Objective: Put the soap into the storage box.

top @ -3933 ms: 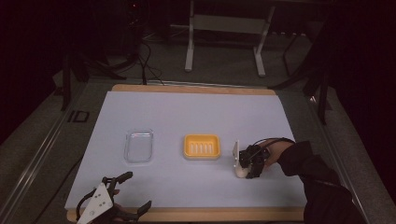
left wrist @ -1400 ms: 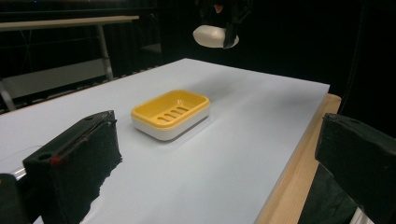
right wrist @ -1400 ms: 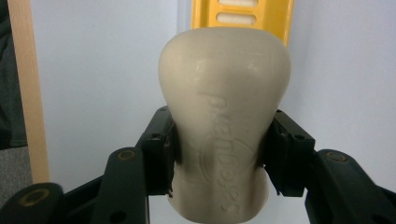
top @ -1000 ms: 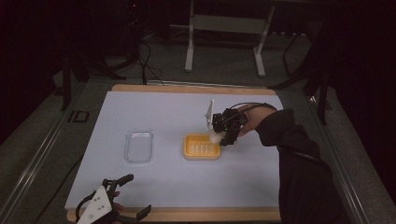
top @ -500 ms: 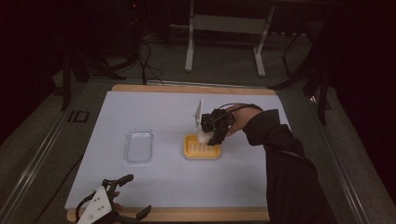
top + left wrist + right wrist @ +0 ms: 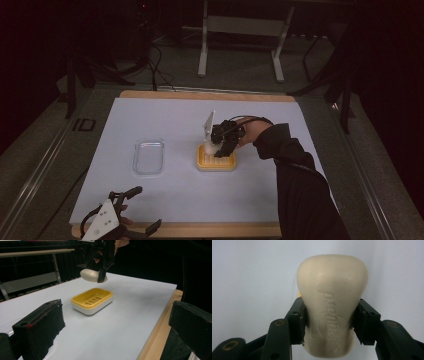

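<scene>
The cream soap bar (image 6: 332,305) hangs just above the yellow soap dish (image 6: 216,162), clamped between the right gripper (image 6: 218,145) fingers (image 6: 295,322), which point down. A second ago it was higher, beyond the dish. The left gripper (image 6: 131,210) rests released at the table (image 6: 300,200) edge.

**Dark room, lit table, stand and cables behind**

Table (image 6: 165,200) has a pale blue-white top with a wooden edge (image 6: 210,229) along the near side and a wooden strip (image 6: 200,94) along the far side. Light falls on the tabletop; everything around is dim. Grey floor (image 6: 240,65) beyond the far edge. A grey metal stand (image 6: 240,25) with two legs sits on it, well behind the table. Black cables (image 6: 155,60) trail on the floor to its left. Metal rails (image 6: 35,165) flank the table's side. Back of room black.
</scene>
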Available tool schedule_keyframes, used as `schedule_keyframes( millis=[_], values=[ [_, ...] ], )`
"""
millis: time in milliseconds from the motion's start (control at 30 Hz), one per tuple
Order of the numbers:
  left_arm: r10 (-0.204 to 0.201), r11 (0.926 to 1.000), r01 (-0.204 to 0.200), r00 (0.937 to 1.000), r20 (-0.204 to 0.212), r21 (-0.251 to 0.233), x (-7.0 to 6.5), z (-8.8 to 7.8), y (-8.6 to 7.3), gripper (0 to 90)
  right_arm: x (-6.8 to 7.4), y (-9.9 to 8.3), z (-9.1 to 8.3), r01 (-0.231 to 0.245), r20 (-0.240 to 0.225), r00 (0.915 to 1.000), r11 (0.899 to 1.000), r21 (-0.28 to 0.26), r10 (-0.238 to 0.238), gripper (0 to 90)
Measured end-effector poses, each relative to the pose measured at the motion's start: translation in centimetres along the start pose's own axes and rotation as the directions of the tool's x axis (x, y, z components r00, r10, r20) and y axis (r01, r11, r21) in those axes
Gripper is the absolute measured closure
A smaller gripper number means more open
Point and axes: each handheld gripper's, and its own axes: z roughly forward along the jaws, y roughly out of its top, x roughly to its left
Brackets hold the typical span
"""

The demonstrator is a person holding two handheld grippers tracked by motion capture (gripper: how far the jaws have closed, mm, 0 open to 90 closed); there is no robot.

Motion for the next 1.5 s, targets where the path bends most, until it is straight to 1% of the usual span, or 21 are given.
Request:
schedule_keyframes(
  millis=[67, 167, 200, 267, 367, 400, 467, 533, 633, 700, 800, 967, 1100, 1200, 1233, 1267, 1300, 1367, 1400, 1500],
  values=[
    [0.004, 1.0000, -0.004, 1.0000, 0.000, 0.002, 0.0, 0.0, 0.0, 0.1, -0.2, -0.3, 0.4, -0.011, -0.004, 0.9999, 1.000, -0.025, 0.011, 49.5],
    [0.005, 1.0000, -0.005, 1.0000, 0.001, 0.000, 0.0, 0.0, 0.0, 0.1, -0.4, -0.8, 1.2, -0.019, -0.015, 0.9997, 0.999, -0.046, 0.018, 49.5],
    [0.005, 1.0000, -0.005, 1.0000, 0.001, 0.000, 0.0, 0.0, 0.0, 0.1, -0.4, -0.8, 1.2, -0.019, -0.015, 0.9997, 0.999, -0.046, 0.018, 49.5],
    [0.004, 1.0000, -0.004, 1.0000, 0.004, -0.001, 0.0, 0.0, 0.0, 0.1, -0.5, -1.3, 2.1, -0.026, -0.022, 0.9994, 0.999, -0.045, 0.025, 49.5],
    [0.007, 1.0000, -0.007, 1.0000, 0.004, -0.001, 0.0, 0.0, 0.0, 0.1, -0.7, -1.7, 2.9, -0.044, -0.025, 0.9988, 0.998, -0.042, 0.043, 49.5],
    [0.007, 1.0000, -0.007, 1.0000, 0.004, -0.001, 0.0, 0.0, 0.0, 0.1, -0.7, -1.7, 2.9, -0.044, -0.025, 0.9988, 0.998, -0.042, 0.043, 49.5],
    [0.009, 1.0000, -0.009, 1.0000, 0.004, 0.002, -0.1, 0.1, 0.0, 0.1, -0.9, -2.1, 3.8, -0.054, -0.027, 0.9982, 0.998, -0.041, 0.053, 49.5],
    [0.009, 1.0000, -0.009, 1.0000, 0.004, 0.002, -0.1, 0.1, 0.0, 0.1, -1.0, -2.3, 4.3, -0.054, -0.031, 0.9981, 0.998, -0.039, 0.053, 49.4],
    [0.011, 0.9999, -0.011, 0.9999, 0.001, 0.001, -0.1, 0.0, 0.0, 0.1, -1.1, -2.5, 5.1, -0.058, -0.031, 0.9979, 0.998, -0.018, 0.057, 49.4],
    [0.011, 0.9999, -0.011, 0.9999, 0.001, 0.003, 0.0, 0.0, 0.0, 0.1, -1.1, -2.6, 5.5, -0.058, -0.034, 0.9978, 0.998, -0.015, 0.058, 49.4],
    [0.011, 0.9999, -0.011, 0.9999, 0.002, 0.004, -0.1, 0.1, -0.1, 0.1, -1.2, -2.7, 6.0, -0.075, -0.039, 0.9965, 0.997, -0.016, 0.074, 49.4],
    [0.012, 0.9999, -0.012, 0.9999, 0.005, 0.006, -0.1, 0.1, -0.1, 0.1, -1.4, -2.8, 6.5, -0.093, -0.041, 0.9949, 0.996, -0.018, 0.092, 49.3],
    [0.013, 0.9999, -0.013, 0.9999, 0.007, 0.006, -0.1, 0.1, -0.1, 0.1, -1.5, -2.8, 6.8, -0.097, -0.042, 0.9945, 0.995, -0.022, 0.096, 49.2],
    [0.014, 0.9999, -0.014, 0.9999, 0.007, 0.007, -0.1, 0.1, -0.1, 0.1, -1.4, -2.8, 7.1, -0.097, -0.051, 0.9941, 0.995, -0.008, 0.096, 48.8],
    [0.014, 0.9999, -0.014, 0.9999, 0.006, 0.008, -0.1, 0.1, -0.1, 0.1, -1.4, -2.7, 7.2, -0.106, -0.057, 0.9927, 0.994, -0.006, 0.106, 48.7],
    [0.016, 0.9998, -0.016, 0.9999, 0.005, 0.009, -0.1, 0.1, -0.1, 0.1, -1.5, -2.7, 7.2, -0.107, -0.057, 0.9928, 0.994, -0.009, 0.106, 48.5],
    [0.016, 0.9998, -0.016, 0.9999, 0.006, 0.011, -0.1, 0.1, -0.1, 0.1, -1.6, -2.6, 7.2, -0.113, -0.058, 0.9920, 0.994, -0.005, 0.112, 48.3],
    [0.017, 0.9998, -0.017, 0.9998, 0.006, 0.013, -0.1, 0.1, -0.1, 0.1, -1.6, -2.5, 7.2, -0.110, -0.054, 0.9925, 0.994, 0.001, 0.110, 46.6],
    [0.018, 0.9997, -0.018, 0.9998, 0.006, 0.015, -0.1, 0.1, -0.1, 0.1, -1.5, -2.4, 7.1, -0.121, -0.058, 0.9909, 0.993, 0.004, 0.121, 45.8],
    [0.018, 0.9997, -0.019, 0.9998, 0.007, 0.015, -0.1, 0.1, -0.1, 0.1, -1.6, -2.2, 6.8, -0.114, -0.059, 0.9918, 0.994, 0.000, 0.113, 43.7]
  ],
)
